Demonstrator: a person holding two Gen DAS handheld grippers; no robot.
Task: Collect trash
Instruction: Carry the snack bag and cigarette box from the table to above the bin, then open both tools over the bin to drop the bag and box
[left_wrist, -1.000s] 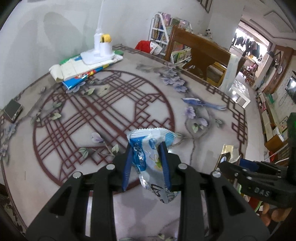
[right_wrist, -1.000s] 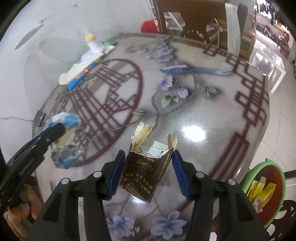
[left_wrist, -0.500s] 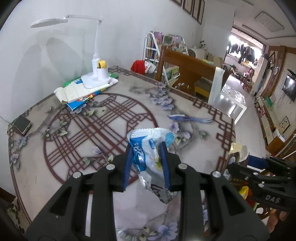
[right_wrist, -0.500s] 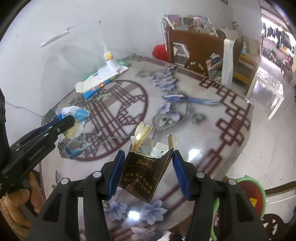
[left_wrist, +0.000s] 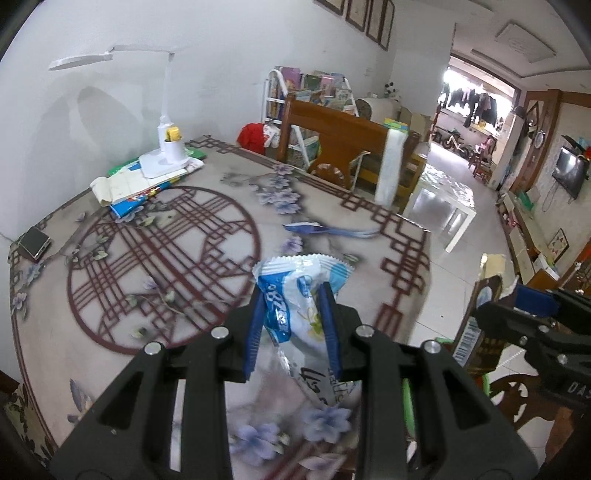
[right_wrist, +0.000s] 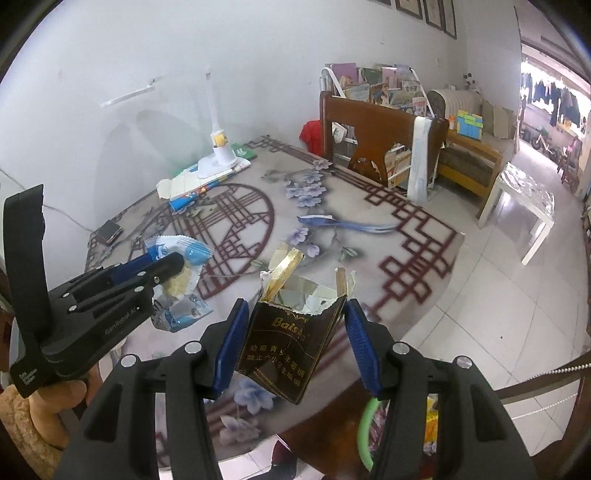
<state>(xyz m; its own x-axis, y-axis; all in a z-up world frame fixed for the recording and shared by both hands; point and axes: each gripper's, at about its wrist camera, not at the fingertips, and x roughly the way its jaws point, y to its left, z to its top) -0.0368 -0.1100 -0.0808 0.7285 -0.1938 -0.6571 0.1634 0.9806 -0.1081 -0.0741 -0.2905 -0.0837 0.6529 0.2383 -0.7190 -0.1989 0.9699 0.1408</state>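
Observation:
My left gripper (left_wrist: 293, 325) is shut on a blue and white snack wrapper (left_wrist: 295, 295), held above the near edge of the patterned table (left_wrist: 155, 251). It also shows in the right wrist view (right_wrist: 166, 266) with the wrapper (right_wrist: 181, 280). My right gripper (right_wrist: 295, 339) is shut on a torn dark brown cigarette pack (right_wrist: 291, 339), held in the air above the table's near right edge. The pack also shows in the left wrist view (left_wrist: 476, 328). A green-rimmed bin (right_wrist: 365, 432) lies low behind my right gripper, mostly hidden.
A white desk lamp (left_wrist: 166, 147) stands on books (left_wrist: 140, 184) at the table's far left. A phone (left_wrist: 35, 242) lies at the left edge. A wooden chair (left_wrist: 332, 144) and bookshelf (left_wrist: 310, 88) stand behind the table. A small white table (left_wrist: 447, 206) stands on tiled floor at right.
Both grippers have risen and pulled back from the table with their trash still held. The table now looks smaller and more of the room shows.

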